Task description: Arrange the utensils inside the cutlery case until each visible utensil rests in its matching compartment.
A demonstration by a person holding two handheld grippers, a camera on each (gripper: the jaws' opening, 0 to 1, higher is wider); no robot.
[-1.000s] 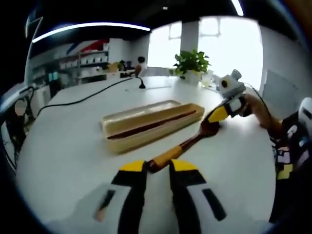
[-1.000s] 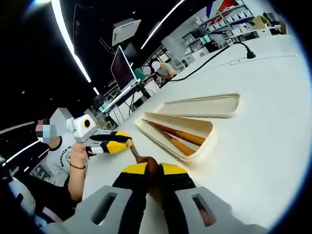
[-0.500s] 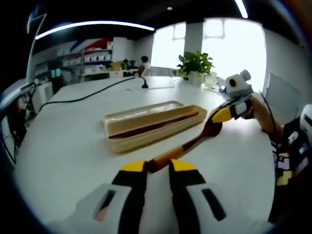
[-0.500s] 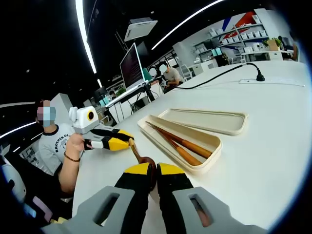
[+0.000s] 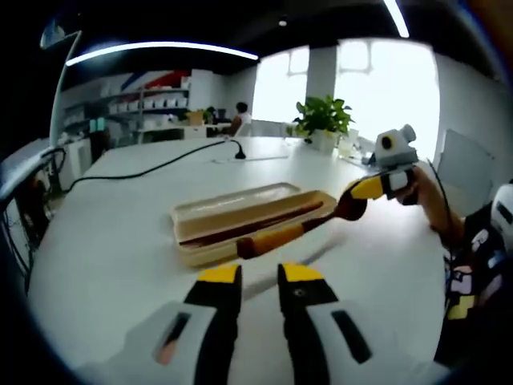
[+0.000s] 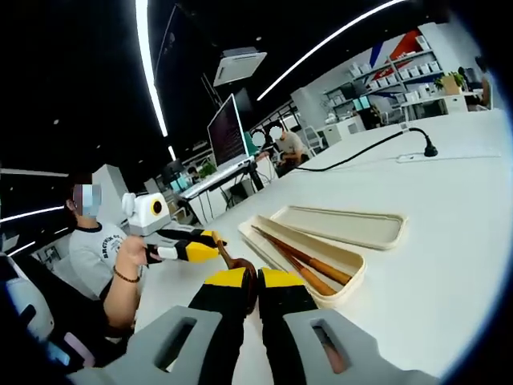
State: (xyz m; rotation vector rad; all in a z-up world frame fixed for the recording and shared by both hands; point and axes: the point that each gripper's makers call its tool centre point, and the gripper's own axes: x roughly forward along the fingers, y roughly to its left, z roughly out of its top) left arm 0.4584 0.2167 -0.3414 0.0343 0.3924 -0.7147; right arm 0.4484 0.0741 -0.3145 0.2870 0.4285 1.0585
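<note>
A wooden spoon (image 5: 276, 238) with an orange handle and a dark bowl hangs over the white table, casting a shadow below. My right gripper (image 5: 357, 196) is shut on its bowl, which shows dark between the jaws of the right gripper (image 6: 250, 279) in its own view. The handle end floats just beyond my left gripper (image 5: 259, 274), whose jaws stand apart with nothing between them. In the right gripper view the left gripper (image 6: 207, 243) sits close to the handle tip of the spoon (image 6: 224, 258). The cream cutlery case (image 5: 210, 241) holds chopsticks (image 6: 309, 265); its lid (image 6: 345, 226) lies beside it.
A black cable (image 5: 160, 164) runs across the white table (image 5: 104, 265) to a small stand behind the case. A potted plant (image 5: 322, 112) stands at the far edge. The person (image 6: 100, 249) holding the grippers sits at the table's side. A monitor (image 6: 226, 128) stands on a desk beyond.
The spoon has risen off the table in the right gripper. Its handle end, which lay between the left jaws, is now out of them and hangs free beyond their tips.
</note>
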